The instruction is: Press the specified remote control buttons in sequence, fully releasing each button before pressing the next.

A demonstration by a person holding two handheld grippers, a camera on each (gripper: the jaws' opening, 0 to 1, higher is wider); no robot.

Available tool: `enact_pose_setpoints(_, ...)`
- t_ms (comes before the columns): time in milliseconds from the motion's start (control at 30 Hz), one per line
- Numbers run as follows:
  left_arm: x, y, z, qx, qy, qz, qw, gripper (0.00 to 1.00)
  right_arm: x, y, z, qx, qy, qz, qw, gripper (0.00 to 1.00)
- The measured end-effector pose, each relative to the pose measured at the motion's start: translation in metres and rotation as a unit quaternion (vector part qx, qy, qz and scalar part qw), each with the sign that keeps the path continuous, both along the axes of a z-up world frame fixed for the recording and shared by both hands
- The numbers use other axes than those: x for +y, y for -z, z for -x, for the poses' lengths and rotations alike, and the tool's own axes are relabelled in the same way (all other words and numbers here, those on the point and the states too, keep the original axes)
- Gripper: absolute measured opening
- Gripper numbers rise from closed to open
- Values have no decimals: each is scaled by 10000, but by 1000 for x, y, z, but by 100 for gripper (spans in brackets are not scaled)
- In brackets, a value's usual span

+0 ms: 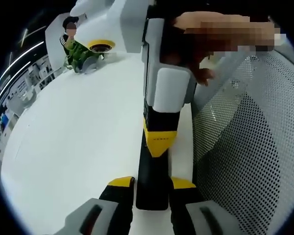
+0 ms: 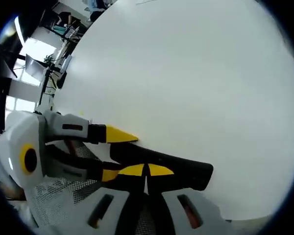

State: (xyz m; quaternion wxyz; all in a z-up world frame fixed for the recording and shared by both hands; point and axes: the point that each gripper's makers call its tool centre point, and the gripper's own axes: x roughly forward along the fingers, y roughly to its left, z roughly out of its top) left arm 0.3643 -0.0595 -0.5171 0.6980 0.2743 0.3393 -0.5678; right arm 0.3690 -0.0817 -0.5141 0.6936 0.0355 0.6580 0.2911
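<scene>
We hold the remote steady between both tongs, above the white worktop (image 1: pixel 78 147).

Left tongs (image 1: pixel 152 186) are clamped on the near end of the black remote (image 1: pixel 152 171), and at 12 o'clock the right tongs (image 2: pixel 146 171) close together on it, we think to press a button.

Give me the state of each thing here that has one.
remote: gripped at one end, above the white table.
left gripper: shut on the remote.
right gripper: jaws shut together, tips against the remote.
</scene>
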Motion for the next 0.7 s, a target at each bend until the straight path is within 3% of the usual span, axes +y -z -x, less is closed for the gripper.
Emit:
enact_pose_setpoints(200, 0, 0, 0, 1, 2, -8, 10000, 28, -1, -1, -1, -76, -2, 25, 10000, 0)
enact_pose_setpoints(367, 0, 0, 0, -3, 14, -12, 10000, 28, 7, -4, -2, -48, 17, -211, 9998, 0)
enact_pose_setpoints(700, 0, 0, 0, -3, 38, -19, 10000, 28, 10, 0, 1, -71, -186, -129, 9997, 0)
